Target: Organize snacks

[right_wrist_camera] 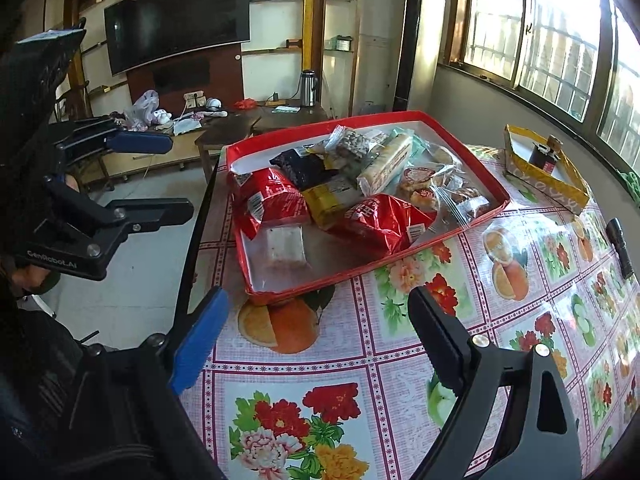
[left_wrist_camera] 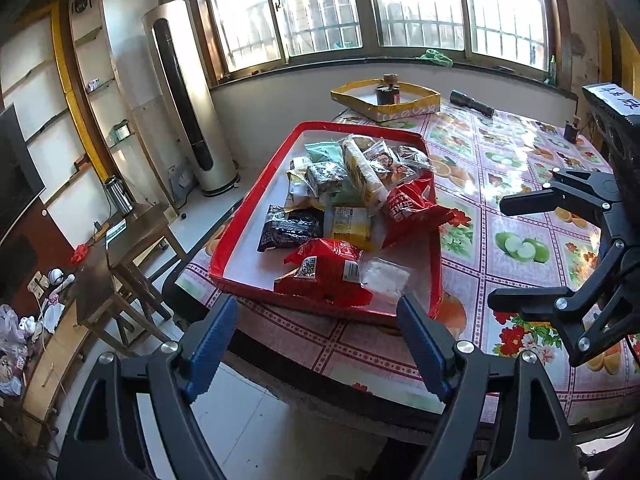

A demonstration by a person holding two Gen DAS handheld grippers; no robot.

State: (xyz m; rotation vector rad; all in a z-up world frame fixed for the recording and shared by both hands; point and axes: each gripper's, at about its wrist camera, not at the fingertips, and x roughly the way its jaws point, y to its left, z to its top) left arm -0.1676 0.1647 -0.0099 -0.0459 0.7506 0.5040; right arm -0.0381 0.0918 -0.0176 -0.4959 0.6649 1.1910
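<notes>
Glossy fruit-and-flower print tablecloth (right_wrist_camera: 400,352) by barred windows (left_wrist_camera: 320,8). Shallow red rectangular cardboard tray (left_wrist_camera: 256,200) w/ crinkly foil & clear plastic snack packets (left_wrist_camera: 340,200) on it. Left gripper (left_wrist_camera: 316,344), right gripper (right_wrist_camera: 316,332): jaws spread, empty.

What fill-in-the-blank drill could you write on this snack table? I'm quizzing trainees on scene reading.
1. The snack packets are piled in a ____ tray on the table.
2. The yellow tray near the window holds a dark ____.
3. Both the left tool and the right tool have jaws that stand ____ and hold nothing.
4. The black flashlight lies on the fruit-print ____.

Missing words: red; jar; open; tablecloth
</notes>
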